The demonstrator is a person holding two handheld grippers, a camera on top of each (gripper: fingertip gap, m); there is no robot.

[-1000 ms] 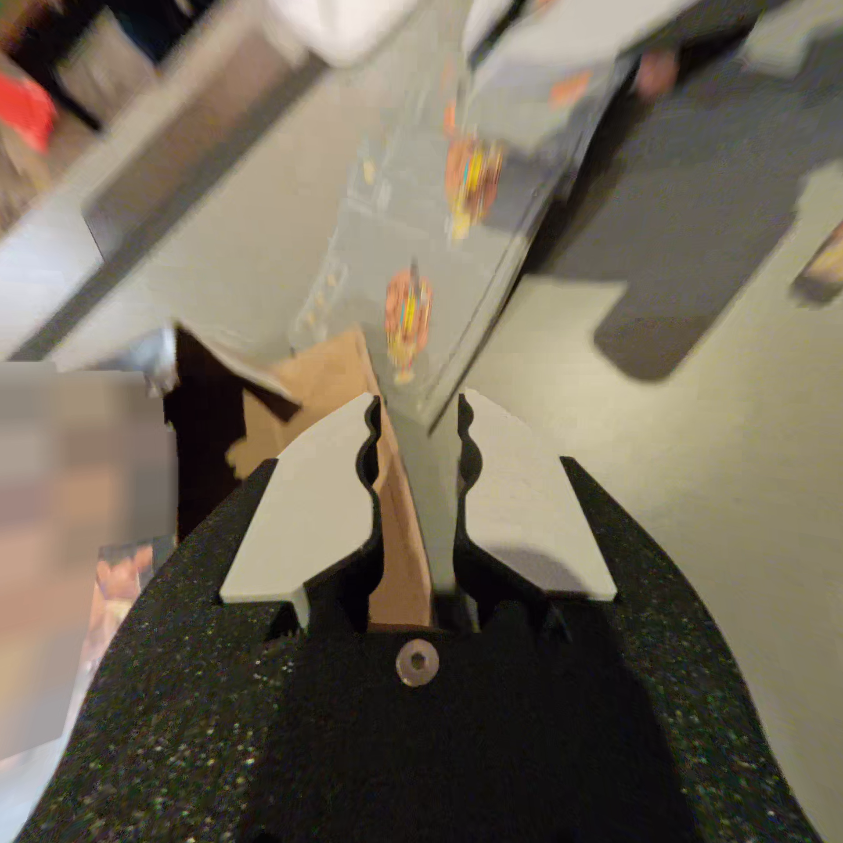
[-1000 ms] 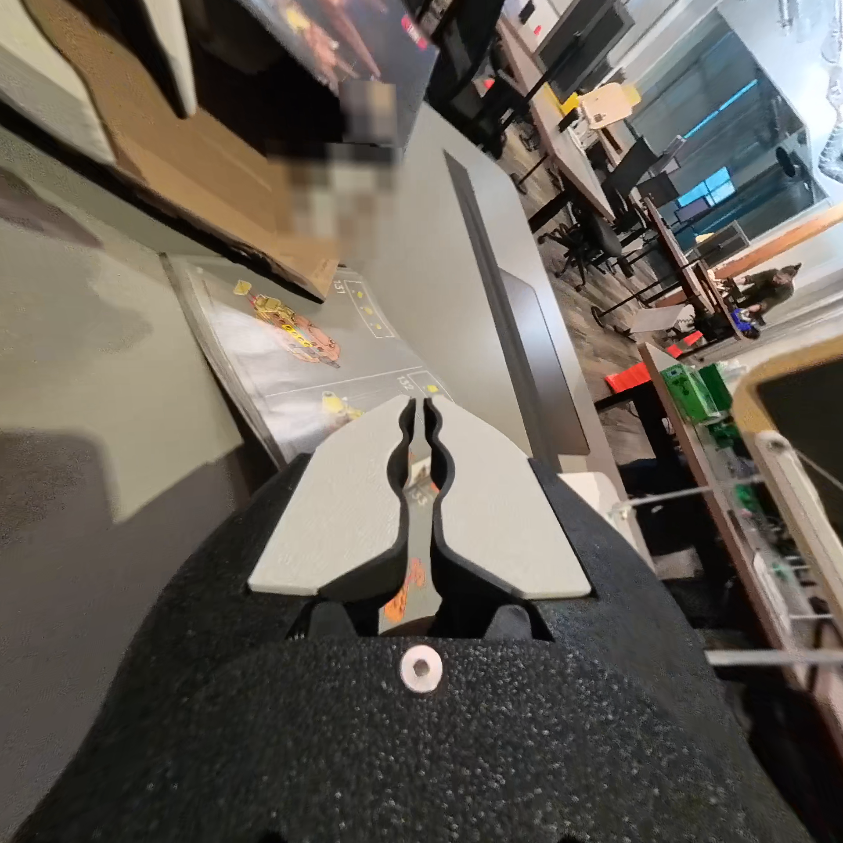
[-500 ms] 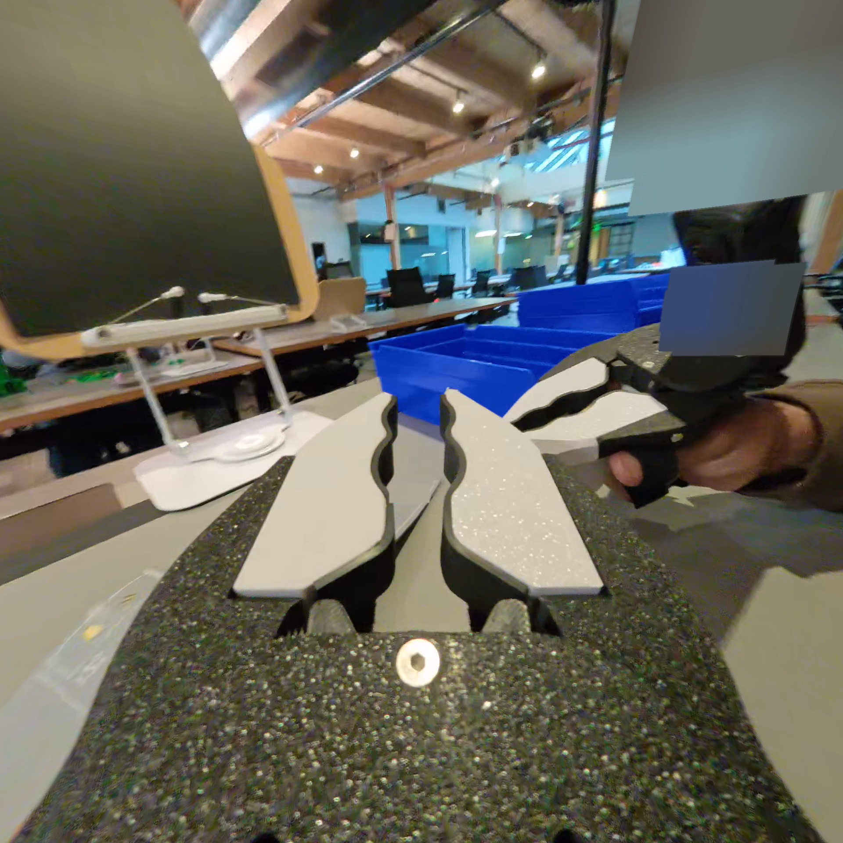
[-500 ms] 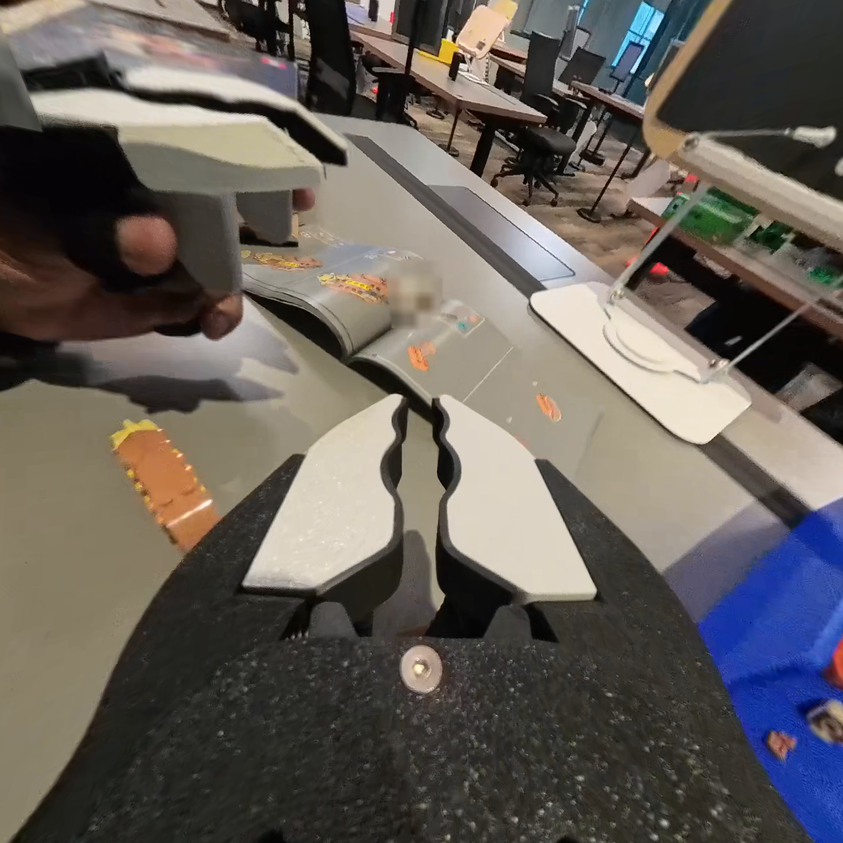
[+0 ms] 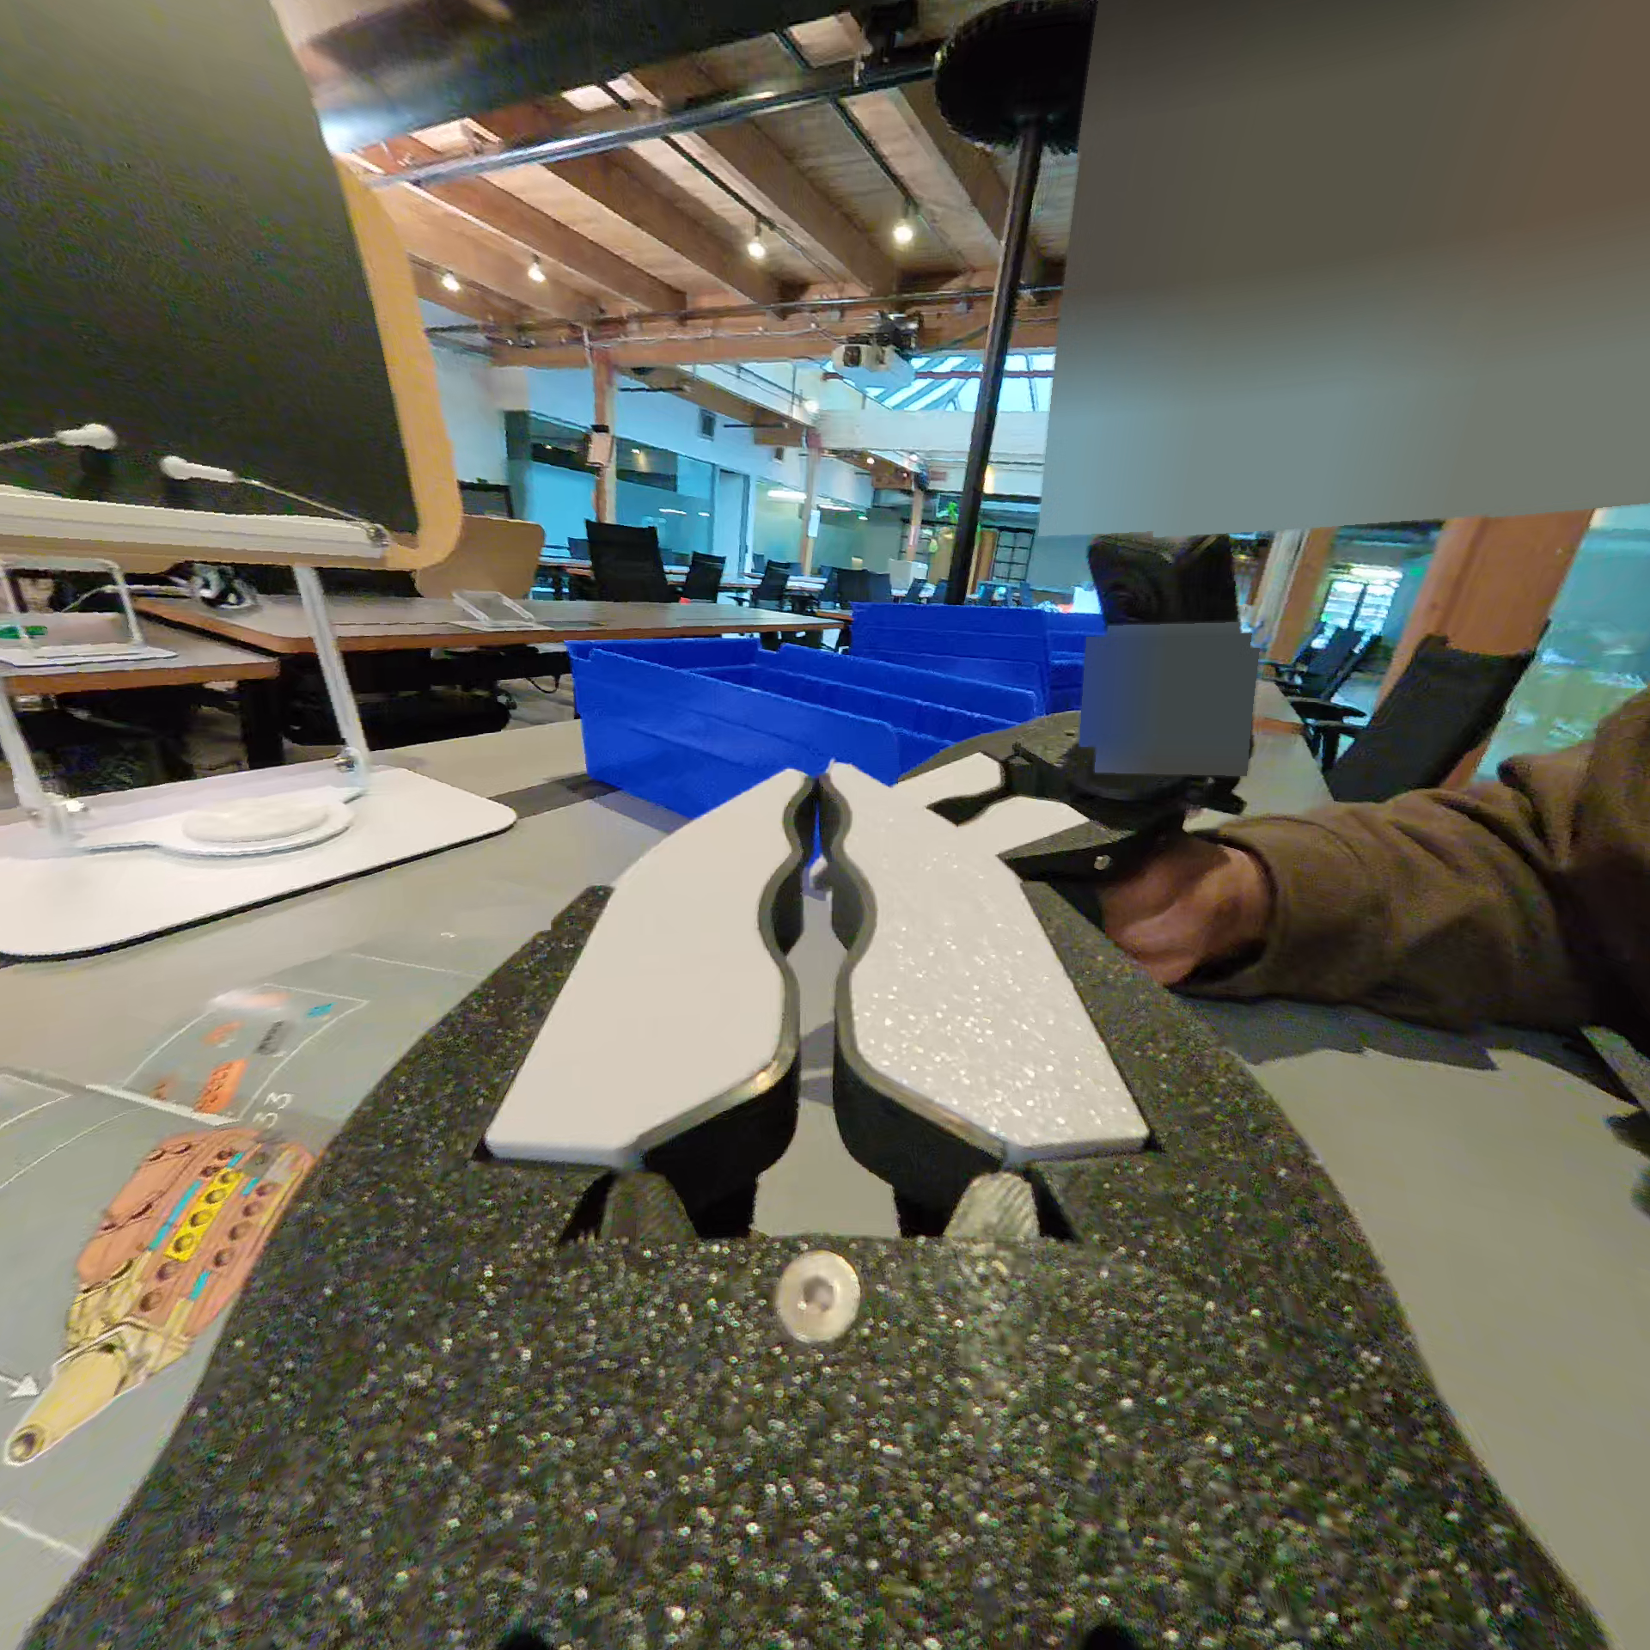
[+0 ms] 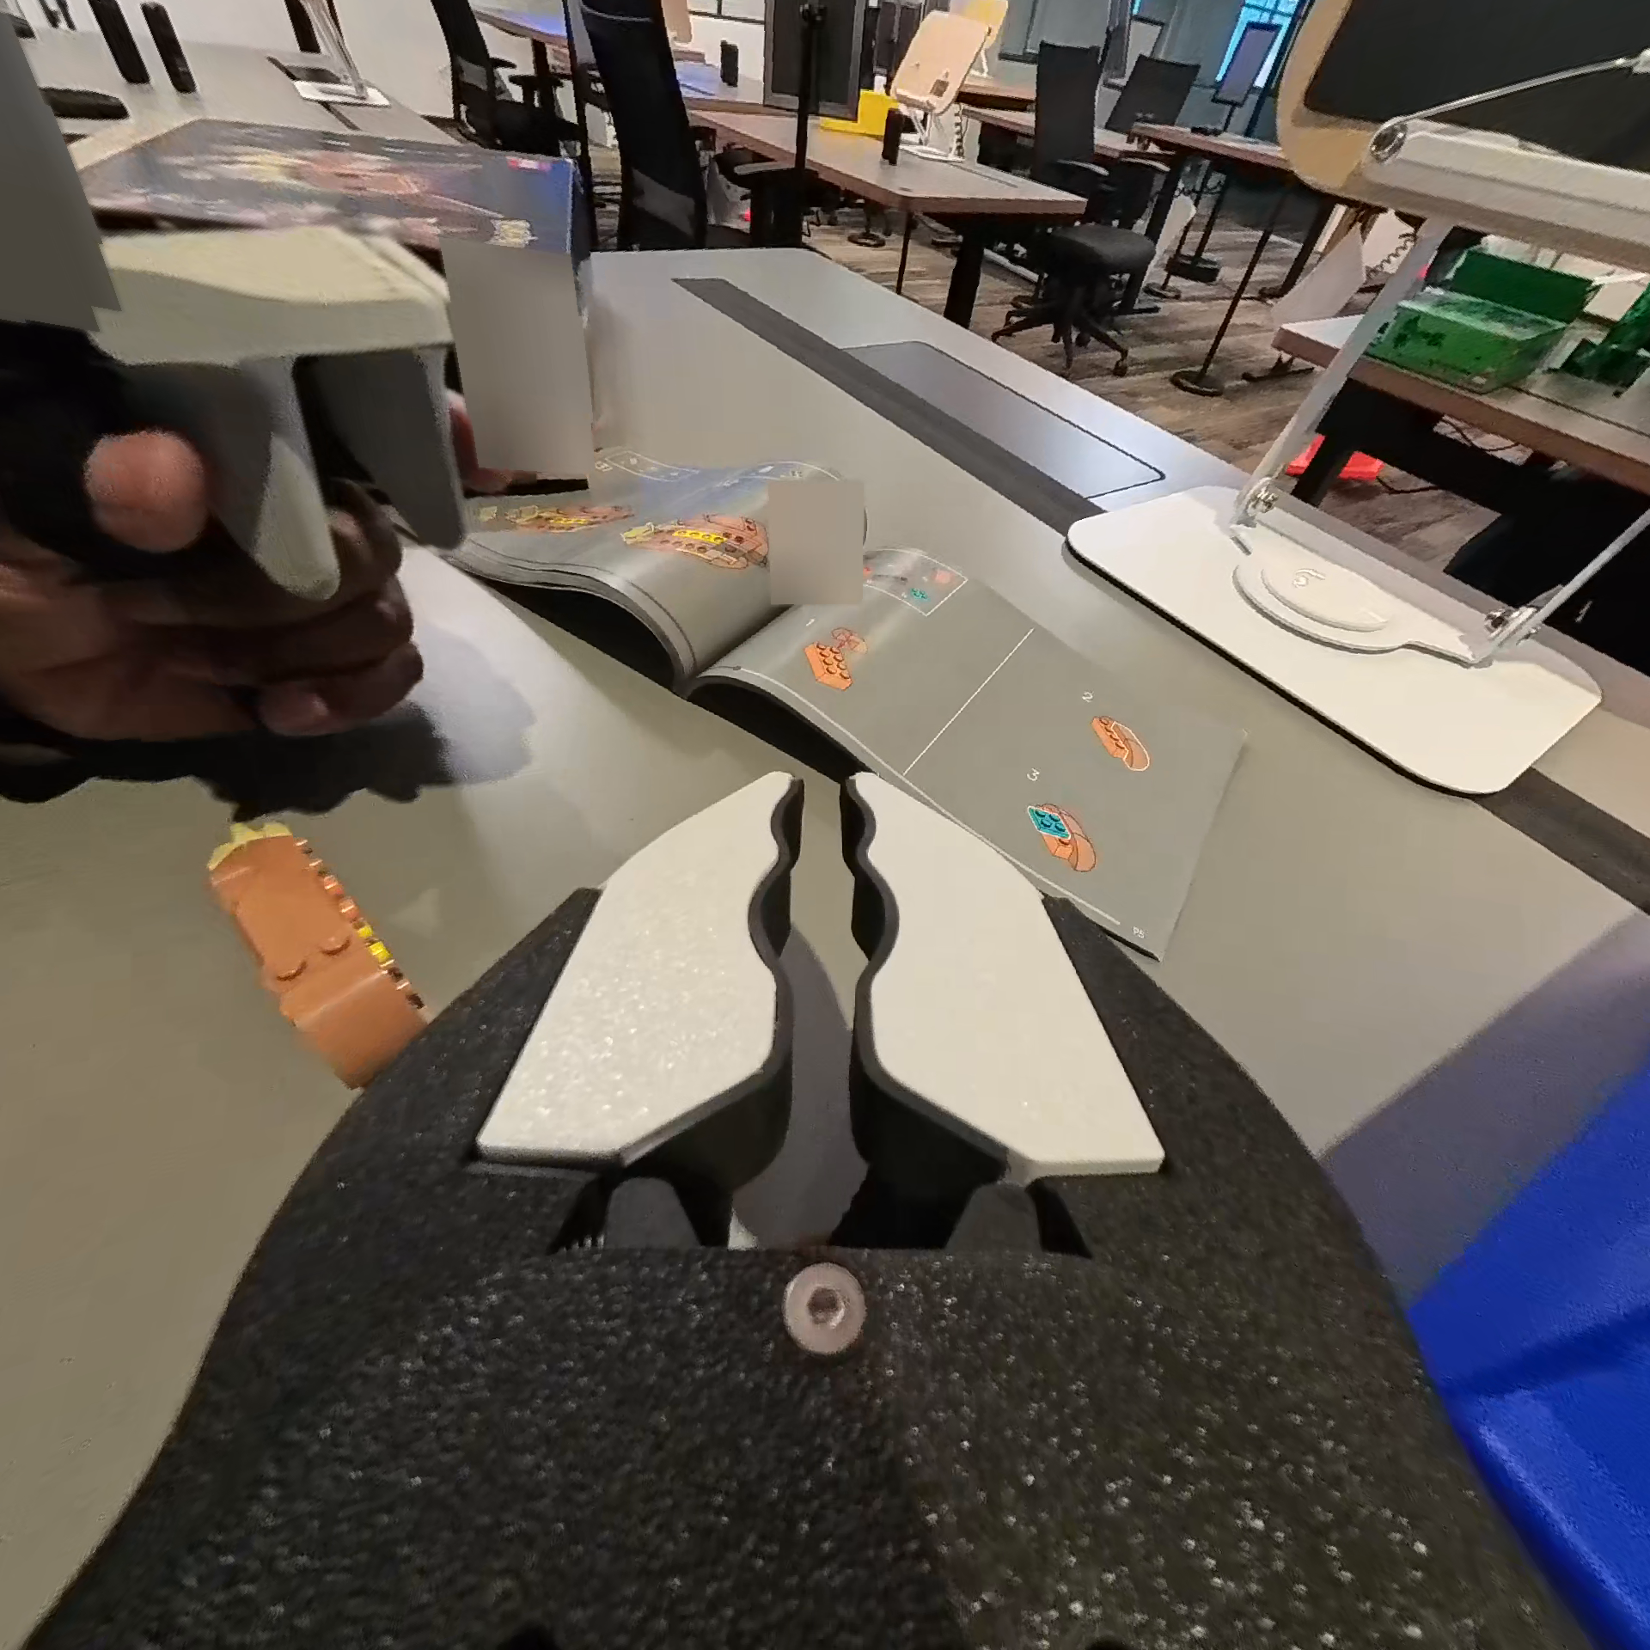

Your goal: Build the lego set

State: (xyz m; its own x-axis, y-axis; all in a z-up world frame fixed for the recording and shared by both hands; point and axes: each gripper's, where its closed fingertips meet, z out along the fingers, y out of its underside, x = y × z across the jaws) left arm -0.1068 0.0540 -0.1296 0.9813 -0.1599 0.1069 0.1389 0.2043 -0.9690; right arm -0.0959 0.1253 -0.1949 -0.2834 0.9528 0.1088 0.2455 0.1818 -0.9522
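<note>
A brown lego build [image 6: 304, 946] with yellow studs lies on the grey table [image 6: 134, 1116], left of my right gripper [image 6: 821, 786]. The right gripper's jaws stand a narrow gap apart with nothing between them, low over the table. The open instruction booklet [image 6: 893, 696] lies flat just beyond its tips. My left gripper [image 5: 817, 786] is shut and empty, pointing at the blue bins [image 5: 714, 714]. A booklet page [image 5: 179, 1205] shows at its lower left. Each gripper shows in the other's view, held by a hand: the right gripper [image 5: 973, 795], the left gripper [image 6: 268, 295].
A white stand base [image 6: 1321, 625] with a clear frame sits behind the booklet; it also shows in the left wrist view [image 5: 223, 848]. The lego box [image 6: 312, 170] lies at the back left. A blue bin [image 6: 1562, 1295] is at the right. Office desks and chairs stand beyond. Some 10 cm of space lies between my two pairs of fingers.
A second ago both grippers pinched the booklet in the air. Now it lies open on the table and both are free. The left jaws have closed since half a second ago.
</note>
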